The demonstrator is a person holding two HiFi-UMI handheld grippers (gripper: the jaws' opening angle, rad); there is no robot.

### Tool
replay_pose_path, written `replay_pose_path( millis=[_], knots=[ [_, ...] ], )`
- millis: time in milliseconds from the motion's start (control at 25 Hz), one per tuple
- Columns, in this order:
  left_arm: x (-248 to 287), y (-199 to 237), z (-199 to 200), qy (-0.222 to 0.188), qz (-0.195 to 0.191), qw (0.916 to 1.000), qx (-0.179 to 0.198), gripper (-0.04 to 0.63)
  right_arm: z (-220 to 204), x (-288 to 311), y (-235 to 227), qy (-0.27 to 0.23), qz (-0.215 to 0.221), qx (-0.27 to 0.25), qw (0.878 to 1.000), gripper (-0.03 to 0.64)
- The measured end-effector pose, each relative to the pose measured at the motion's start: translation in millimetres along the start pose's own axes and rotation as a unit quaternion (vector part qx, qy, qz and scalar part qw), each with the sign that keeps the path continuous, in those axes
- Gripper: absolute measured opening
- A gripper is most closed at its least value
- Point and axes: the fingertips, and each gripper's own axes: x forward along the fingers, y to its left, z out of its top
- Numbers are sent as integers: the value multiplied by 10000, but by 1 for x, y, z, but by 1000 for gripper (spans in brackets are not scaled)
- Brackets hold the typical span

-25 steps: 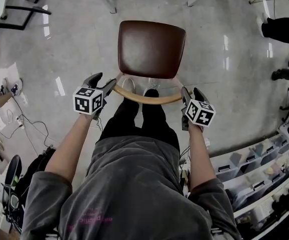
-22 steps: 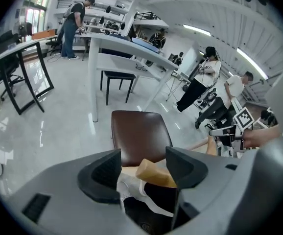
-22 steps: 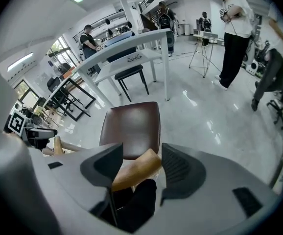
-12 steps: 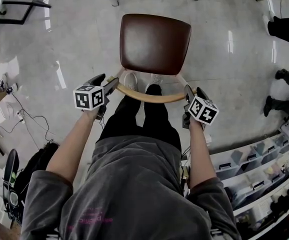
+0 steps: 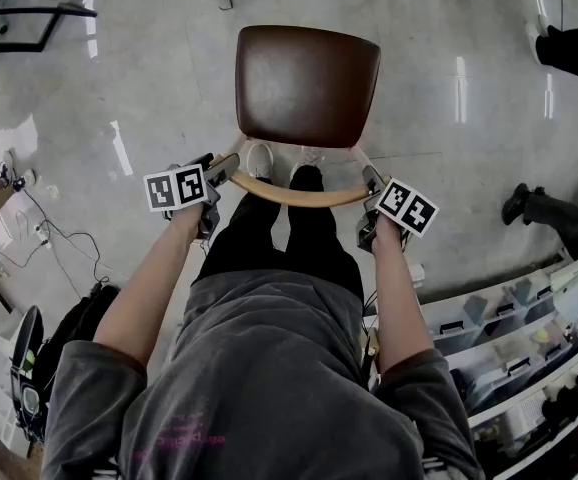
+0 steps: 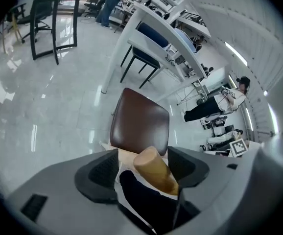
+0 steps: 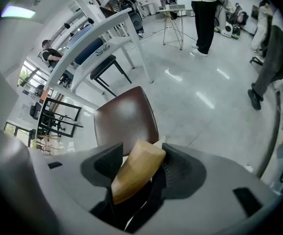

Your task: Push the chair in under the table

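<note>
The chair (image 5: 307, 86), with its brown padded seat and a curved back rail of pale wood (image 5: 299, 196), stood on the shiny grey floor (image 5: 149, 78) right in front of my legs. It was well apart from the long white table (image 6: 153, 31) ahead.

I guessed it was stiff and not too heavy. It would likely slide on that smooth floor, but it might tip if I pushed too hard up high. The two ends of the rail looked like the best places to hold.

My left tongs (image 5: 216, 171) were partly open round the left end, the wood against one jaw with a thin gap at the other. My right tongs (image 5: 370, 184) pinched the right end on both sides.

The seat pointed away from me, toward the table. The rail ran from side to side.
</note>
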Motion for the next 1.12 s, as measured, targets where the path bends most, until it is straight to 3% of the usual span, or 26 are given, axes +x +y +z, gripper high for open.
replay_pose_path(
  millis=[360, 480, 1120],
  knots=[
    [14, 2, -10, 354, 47, 9961, -811, 310, -8, 13, -1, 294, 29, 261, 9992, 230],
    [21, 3, -12, 434, 92, 9926, -1128, 283, -8, 17, -2, 342, 30, 357, 9988, 230],
    [35, 11, -14, 605, 321, 9794, -1901, 276, -8, 37, -9, 737, -157, 513, 9958, 230]
  ],
)
